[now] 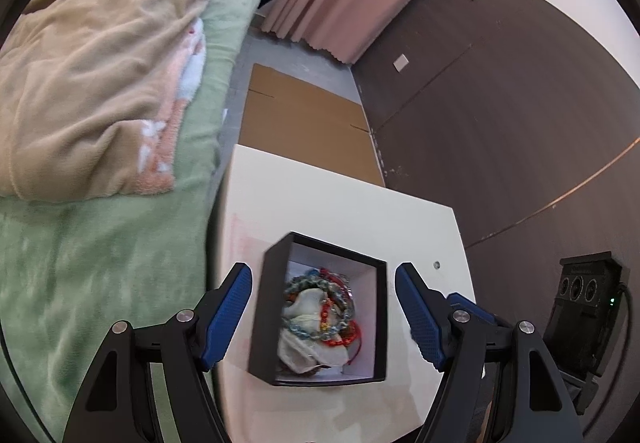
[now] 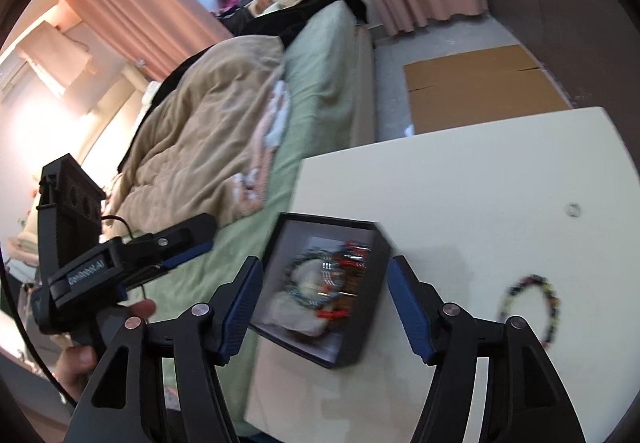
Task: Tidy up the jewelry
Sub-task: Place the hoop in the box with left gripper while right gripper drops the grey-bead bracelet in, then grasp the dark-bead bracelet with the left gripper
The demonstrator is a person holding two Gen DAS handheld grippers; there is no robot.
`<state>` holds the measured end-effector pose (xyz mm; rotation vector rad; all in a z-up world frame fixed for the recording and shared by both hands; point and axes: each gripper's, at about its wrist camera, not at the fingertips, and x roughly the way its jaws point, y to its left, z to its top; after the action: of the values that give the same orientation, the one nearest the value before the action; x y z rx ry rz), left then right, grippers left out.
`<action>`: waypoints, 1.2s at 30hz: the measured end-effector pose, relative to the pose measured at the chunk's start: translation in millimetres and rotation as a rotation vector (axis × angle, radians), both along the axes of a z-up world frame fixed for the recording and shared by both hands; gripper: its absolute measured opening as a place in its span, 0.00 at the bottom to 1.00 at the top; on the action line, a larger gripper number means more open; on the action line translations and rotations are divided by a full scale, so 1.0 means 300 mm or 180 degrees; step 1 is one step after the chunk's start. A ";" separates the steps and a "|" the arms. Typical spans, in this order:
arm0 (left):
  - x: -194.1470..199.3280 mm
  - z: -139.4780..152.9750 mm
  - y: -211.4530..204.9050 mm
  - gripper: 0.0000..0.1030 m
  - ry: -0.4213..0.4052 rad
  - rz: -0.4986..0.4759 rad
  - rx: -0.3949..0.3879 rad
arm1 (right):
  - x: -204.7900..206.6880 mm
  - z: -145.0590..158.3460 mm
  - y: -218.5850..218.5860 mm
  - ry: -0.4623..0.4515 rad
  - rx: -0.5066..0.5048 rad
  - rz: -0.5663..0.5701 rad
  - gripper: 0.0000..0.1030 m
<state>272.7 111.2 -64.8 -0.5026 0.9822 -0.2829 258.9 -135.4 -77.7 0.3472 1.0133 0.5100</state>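
Note:
A black open jewelry box [image 1: 382, 323] with a white lining sits on the white table [image 1: 340, 203]. It holds a grey-green beaded bracelet [image 1: 344, 303], red bracelets [image 1: 344, 341] and a pale cloth. My left gripper [image 1: 323, 317] is open and empty, with its fingers on either side of the box. In the right wrist view the box [image 2: 360, 339] lies between the open fingers of my right gripper [image 2: 320, 307], which is empty. A multicoloured beaded bracelet [image 2: 548, 303] lies loose on the table [image 2: 480, 183] to the right of the box.
A bed with a green sheet [image 1: 100, 275] and a beige blanket [image 1: 100, 63] adjoins the table's left side. Flat cardboard [image 1: 304, 123] lies on the floor beyond the table. A brown wall [image 1: 520, 103] runs along the right. The table has a small hole [image 2: 573, 209].

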 end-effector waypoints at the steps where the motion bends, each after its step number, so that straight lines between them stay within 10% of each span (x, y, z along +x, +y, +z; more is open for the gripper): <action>1: 0.002 0.002 -0.021 0.73 -0.0001 -0.0040 0.0006 | -0.005 -0.001 -0.027 0.0009 -0.0049 -0.0048 0.63; 22: -0.018 0.028 -0.497 0.72 0.0033 -0.0653 0.0526 | -0.094 -0.063 -0.514 0.0283 -0.0258 -0.0767 0.63; 30: -0.029 -0.061 -0.641 0.58 0.0213 -0.0794 0.0848 | -0.106 -0.096 -0.614 0.0396 -0.0227 -0.0842 0.63; 36: -0.019 -0.145 -0.715 0.45 0.0358 -0.0864 0.1009 | -0.118 -0.118 -0.675 0.0402 -0.0207 -0.0891 0.93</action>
<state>267.1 -103.4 -108.3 -0.0957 1.1820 -0.3366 223.6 -337.7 -112.9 0.4596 1.0802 0.2039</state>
